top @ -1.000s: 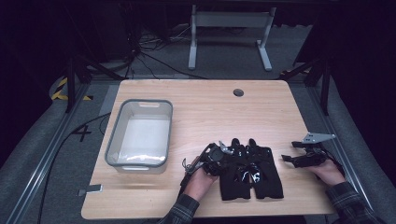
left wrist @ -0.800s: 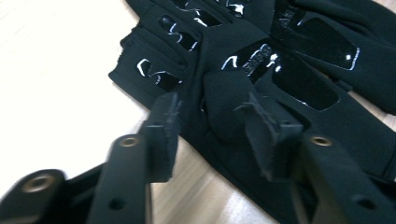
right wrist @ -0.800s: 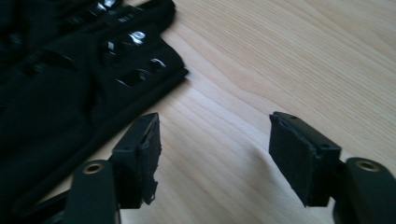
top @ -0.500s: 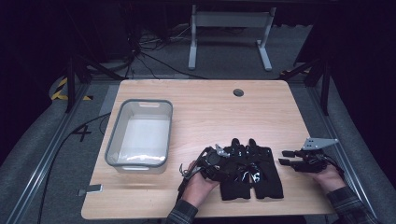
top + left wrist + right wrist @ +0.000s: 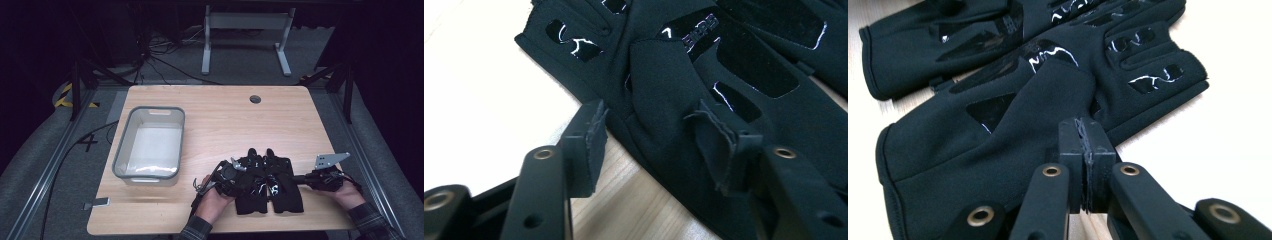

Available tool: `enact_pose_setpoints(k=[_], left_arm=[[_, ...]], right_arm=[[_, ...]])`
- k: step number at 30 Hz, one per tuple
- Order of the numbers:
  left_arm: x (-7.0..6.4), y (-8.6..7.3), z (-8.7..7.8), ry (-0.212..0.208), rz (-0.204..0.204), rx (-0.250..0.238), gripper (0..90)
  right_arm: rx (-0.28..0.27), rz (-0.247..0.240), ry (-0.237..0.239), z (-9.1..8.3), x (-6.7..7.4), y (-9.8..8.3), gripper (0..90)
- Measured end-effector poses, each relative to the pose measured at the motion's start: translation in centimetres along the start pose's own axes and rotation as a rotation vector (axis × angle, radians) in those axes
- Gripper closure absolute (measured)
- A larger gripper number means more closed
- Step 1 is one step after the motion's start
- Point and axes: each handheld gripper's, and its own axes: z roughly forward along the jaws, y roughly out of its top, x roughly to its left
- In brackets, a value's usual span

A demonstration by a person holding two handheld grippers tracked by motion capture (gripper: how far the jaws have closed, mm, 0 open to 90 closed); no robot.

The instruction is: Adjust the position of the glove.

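Two black gloves lie side by side near the table's front edge: the left glove and the right glove. My left gripper lies at the left glove's left side. Its jaws have just been closing but still stand apart. They straddle the glove's edge, one pad over the wood and one over the fabric. My right gripper comes in from the right. Its jaws have just closed, and the pads are pressed together on a raised fold at the right glove's edge.
A grey plastic bin stands at the left of the wooden table. A round cable hole is near the far edge, and a small grey piece lies at the front left corner. Dark floor and rails surround the table.
My right gripper has moved left from beside the table's right edge to the right glove, and its jaws have closed. The left hand has stayed at the gloves.
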Motion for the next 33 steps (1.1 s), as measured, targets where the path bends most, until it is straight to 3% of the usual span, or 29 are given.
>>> enact_pose_setpoints(k=[4,7,10,14,33], left_arm=[[0.0,0.0,-0.1,0.003,-0.013,0.004,61.2],[0.0,0.1,-0.1,-0.005,-0.023,0.008,75.9],[0.0,0.2,-0.1,-0.028,-0.028,0.008,80.6],[0.3,0.2,-0.4,-0.043,-0.043,-0.006,81.2],[1.1,2.5,-2.8,-0.063,-0.025,-0.090,81.8]], right_arm=[[0.005,-0.002,0.006,0.2,0.0,0.0,89.6],[0.008,-0.006,0.009,0.3,0.0,0.0,89.6],[0.011,-0.007,0.013,0.3,0.0,0.0,89.6],[0.011,-0.012,0.018,0.5,0.2,0.1,89.6],[0.021,-0.050,0.014,2.0,0.6,1.7,89.8]])
